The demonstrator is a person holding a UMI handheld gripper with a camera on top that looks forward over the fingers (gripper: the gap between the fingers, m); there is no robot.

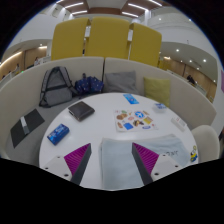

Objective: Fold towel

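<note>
A pale grey towel [116, 160] lies on the round white table [105, 128], directly between my fingers, and reaches from pad to pad. My gripper [114, 162] is held low over the table's near edge. Its fingers stand wide apart, with the magenta pads [76, 157] on either side of the towel. The towel's near end is hidden below the fingers. I cannot see the pads pressing into the cloth.
Beyond the fingers on the table are a black notebook [80, 110], a blue box [57, 133], a dark tablet [27, 126], a white sheet with colourful small items [134, 121] and a pale bundle [172, 150]. A backpack [55, 86] and yellow partitions [105, 40] stand behind.
</note>
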